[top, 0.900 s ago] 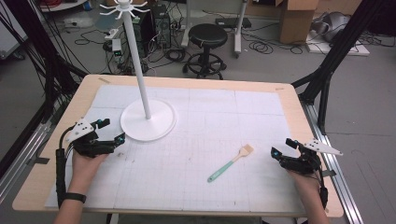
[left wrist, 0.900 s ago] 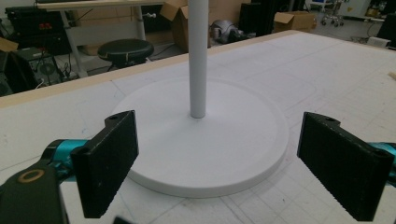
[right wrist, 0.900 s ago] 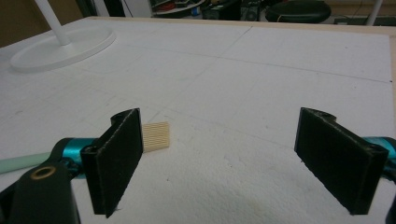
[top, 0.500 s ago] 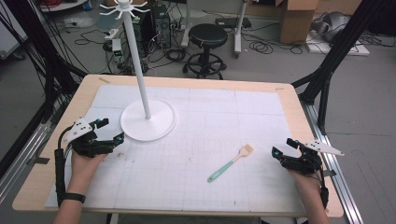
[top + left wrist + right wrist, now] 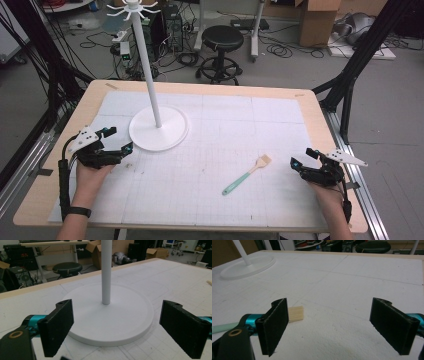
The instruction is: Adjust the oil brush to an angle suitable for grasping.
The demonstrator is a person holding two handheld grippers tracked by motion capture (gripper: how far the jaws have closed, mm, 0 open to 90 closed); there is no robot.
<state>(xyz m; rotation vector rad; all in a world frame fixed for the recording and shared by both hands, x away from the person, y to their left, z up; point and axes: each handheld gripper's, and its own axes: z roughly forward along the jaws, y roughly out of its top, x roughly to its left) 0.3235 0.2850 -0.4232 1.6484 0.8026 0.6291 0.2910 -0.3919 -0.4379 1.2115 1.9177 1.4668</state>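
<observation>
My right claw [image 5: 305,161] rests low over the white mat [image 5: 240,125] near the table's right edge, jaws spread wide with nothing between them. Just off its left jaw lies the brush [image 5: 246,175]: a mint-green handle ending in a pale, ribbed bristle head. In the right gripper view that head [image 5: 296,314] sits flat on the mat right beside the inner face of my left jaw, not touching it that I can tell, while the green handle [image 5: 223,328] runs away behind that jaw toward my side. The brush lies slantwise, head pointing up and toward my right claw, handle trailing down and away from it. My left claw [image 5: 116,141] sits well apart on the other side of the mat, jaws likewise spread and empty. Straight ahead of it, just beyond the jaw tips, is the round white base [image 5: 110,317] of the stand, with its upright white pole [image 5: 106,270] rising from the middle, squarely between my two left jaws as I look along them.
</observation>
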